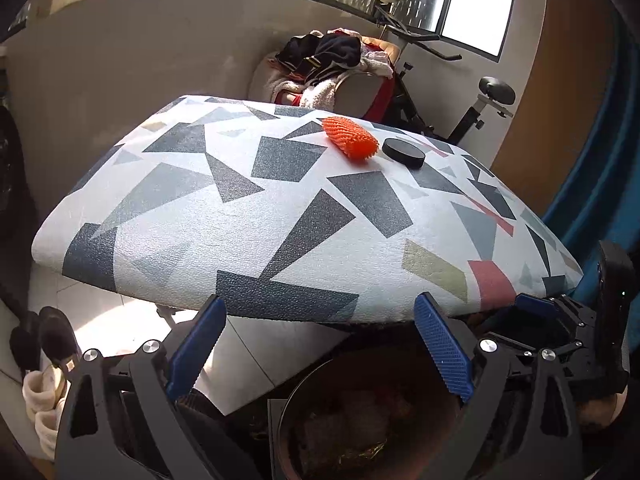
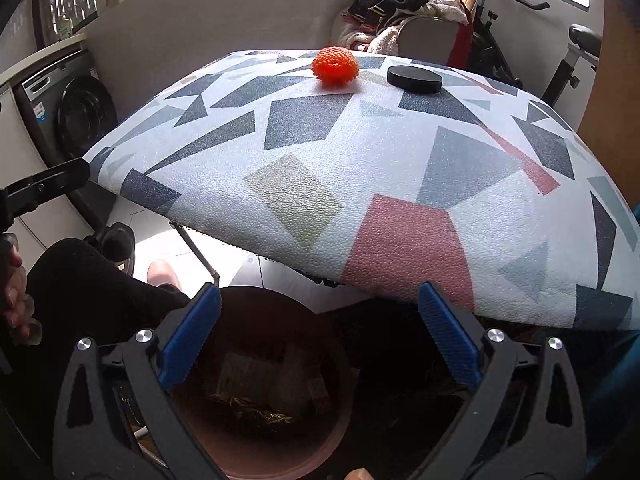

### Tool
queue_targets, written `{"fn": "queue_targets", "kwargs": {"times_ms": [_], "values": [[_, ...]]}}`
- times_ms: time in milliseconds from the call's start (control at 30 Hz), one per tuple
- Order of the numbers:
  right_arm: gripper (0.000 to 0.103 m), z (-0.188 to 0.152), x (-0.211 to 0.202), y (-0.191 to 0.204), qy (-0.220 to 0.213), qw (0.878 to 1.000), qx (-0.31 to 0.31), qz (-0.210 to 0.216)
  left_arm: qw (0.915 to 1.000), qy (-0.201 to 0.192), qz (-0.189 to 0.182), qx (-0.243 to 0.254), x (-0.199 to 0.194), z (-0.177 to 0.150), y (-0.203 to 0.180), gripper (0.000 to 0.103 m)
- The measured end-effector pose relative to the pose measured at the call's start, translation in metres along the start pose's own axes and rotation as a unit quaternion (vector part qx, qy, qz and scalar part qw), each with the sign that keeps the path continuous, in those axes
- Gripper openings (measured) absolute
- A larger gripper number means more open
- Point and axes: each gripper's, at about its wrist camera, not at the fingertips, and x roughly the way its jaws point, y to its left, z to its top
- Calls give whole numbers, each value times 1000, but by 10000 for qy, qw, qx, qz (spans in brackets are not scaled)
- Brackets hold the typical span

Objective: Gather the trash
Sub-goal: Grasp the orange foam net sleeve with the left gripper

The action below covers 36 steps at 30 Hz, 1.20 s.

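An orange foam fruit net (image 1: 351, 137) lies on the far side of the patterned table (image 1: 240, 216), beside a black round lid (image 1: 403, 153). Both also show in the right wrist view: the net (image 2: 335, 65) and the lid (image 2: 414, 79) on the table (image 2: 360, 184). A brown trash bin (image 1: 360, 420) with wrappers inside stands on the floor below the table's near edge; it also shows in the right wrist view (image 2: 272, 392). My left gripper (image 1: 320, 344) is open and empty above the bin. My right gripper (image 2: 320, 332) is open and empty over the bin.
A chair piled with clothes (image 1: 332, 64) and an exercise bike (image 1: 472, 100) stand behind the table. A washing machine (image 2: 68, 116) is at the left. Slippers (image 1: 44, 360) lie on the tiled floor. The person's dark-clad leg (image 2: 80, 288) is beside the bin.
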Motion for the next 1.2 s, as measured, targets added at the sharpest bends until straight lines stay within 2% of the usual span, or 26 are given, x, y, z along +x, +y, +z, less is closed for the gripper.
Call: {"fn": "queue_targets", "kwargs": {"times_ms": [367, 633, 733, 867, 1033, 1200], "values": [[97, 32, -1, -44, -90, 9980, 494, -372, 9997, -217, -46, 138, 7, 46, 2, 92], [97, 62, 10, -79, -214, 9946, 730, -712, 9994, -122, -337, -29, 32, 89, 6, 92], [97, 77, 17, -95, -255, 9914, 953, -862, 9990, -23, -393, -189, 50, 108, 9, 92], [97, 100, 24, -117, -428, 9874, 1261, -858, 9984, 123, -374, -409, 81, 134, 11, 92], [97, 129, 45, -139, -495, 9861, 1361, -812, 9954, 236, -554, -741, 131, 174, 7, 92], [97, 154, 66, -149, -420, 9873, 1286, -835, 9889, 436, -877, -1114, 195, 210, -5, 92]]}}
